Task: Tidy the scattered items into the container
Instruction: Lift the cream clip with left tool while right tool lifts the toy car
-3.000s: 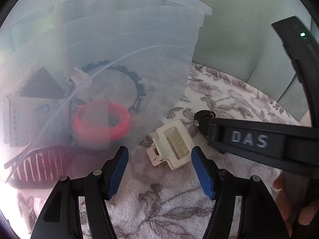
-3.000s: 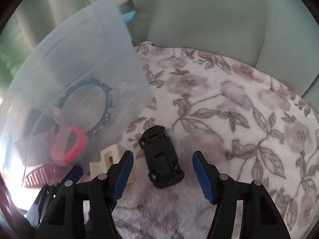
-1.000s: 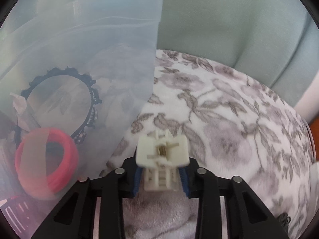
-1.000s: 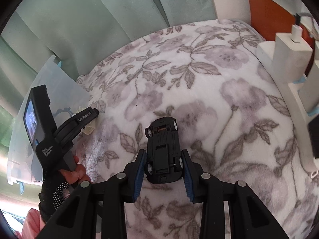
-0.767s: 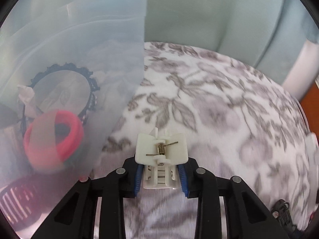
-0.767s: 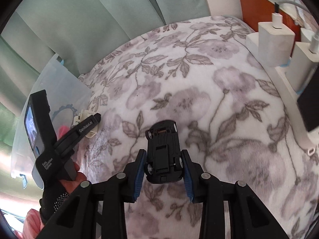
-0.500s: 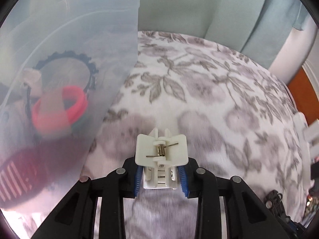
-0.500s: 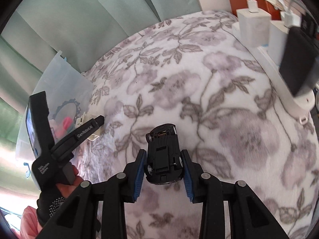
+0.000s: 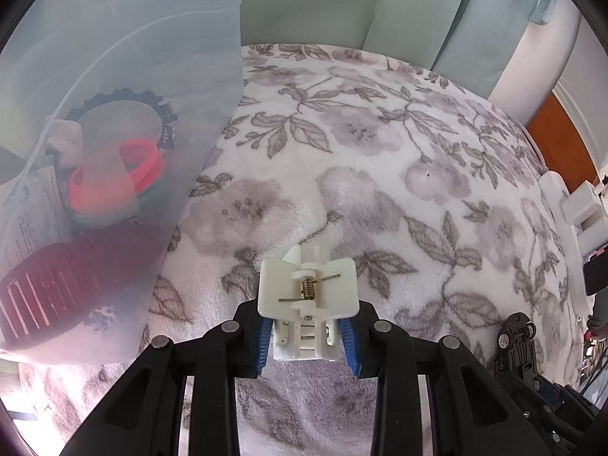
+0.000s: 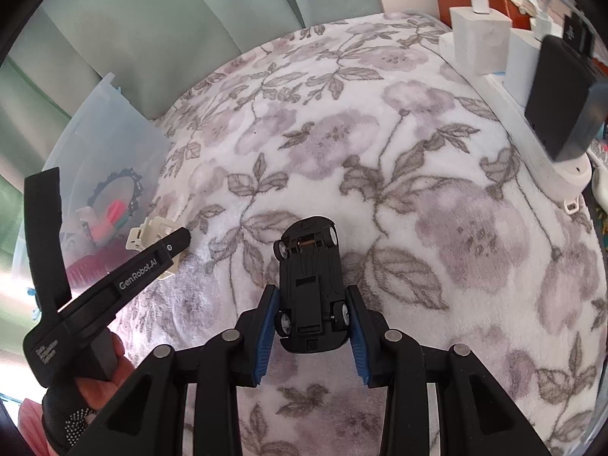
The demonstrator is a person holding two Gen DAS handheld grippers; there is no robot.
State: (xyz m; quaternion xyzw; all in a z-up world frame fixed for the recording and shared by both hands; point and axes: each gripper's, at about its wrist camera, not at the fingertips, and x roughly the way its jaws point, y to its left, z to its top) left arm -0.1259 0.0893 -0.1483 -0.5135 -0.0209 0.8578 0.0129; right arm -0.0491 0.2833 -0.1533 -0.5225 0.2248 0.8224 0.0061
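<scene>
Carrying two items at once above the floral blanket [image 9: 380, 197]: left gripper [image 9: 307, 336] clenched on the white clip [image 9: 307, 292], right gripper [image 10: 311, 336] clamped on the upturned black toy car [image 10: 309, 288]. Translucent container [image 9: 125, 57] just to the left, already holding a pink ring [image 9: 117, 182] and a dark red comb [image 9: 72, 277]. Best done by lifting each load clear of the rim, centring it over the opening, then loosening the squeeze low inside, one side at a time to avoid a clash.
</scene>
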